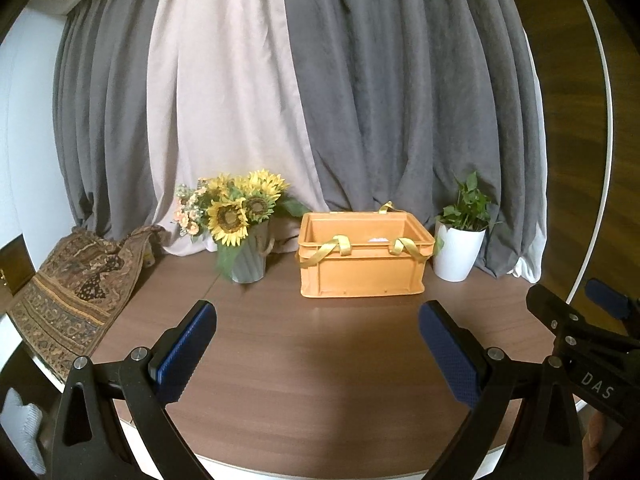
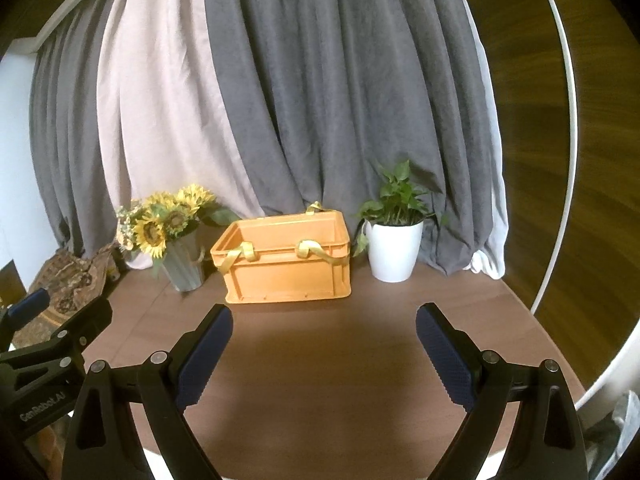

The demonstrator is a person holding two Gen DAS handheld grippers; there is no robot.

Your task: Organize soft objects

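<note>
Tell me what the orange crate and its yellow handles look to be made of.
Orange rectangular crate: apparently moulded plastic, matt with slight sheen; ribbed walls and a stepped rim suggest it. Yellow strap handles: likely woven fabric or ribbon, since they droop limply over the rim.

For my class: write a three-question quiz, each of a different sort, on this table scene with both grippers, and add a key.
1. True or false: the left gripper holds the patterned cloth.
2. What stands right of the orange crate? A vase, B potted plant, C nothing.
3. Fill in: yellow ___ hang over the crate's rim.

Key: 1 false, it is open and empty, as is the right gripper. 2 B. 3 ribbons.
</note>
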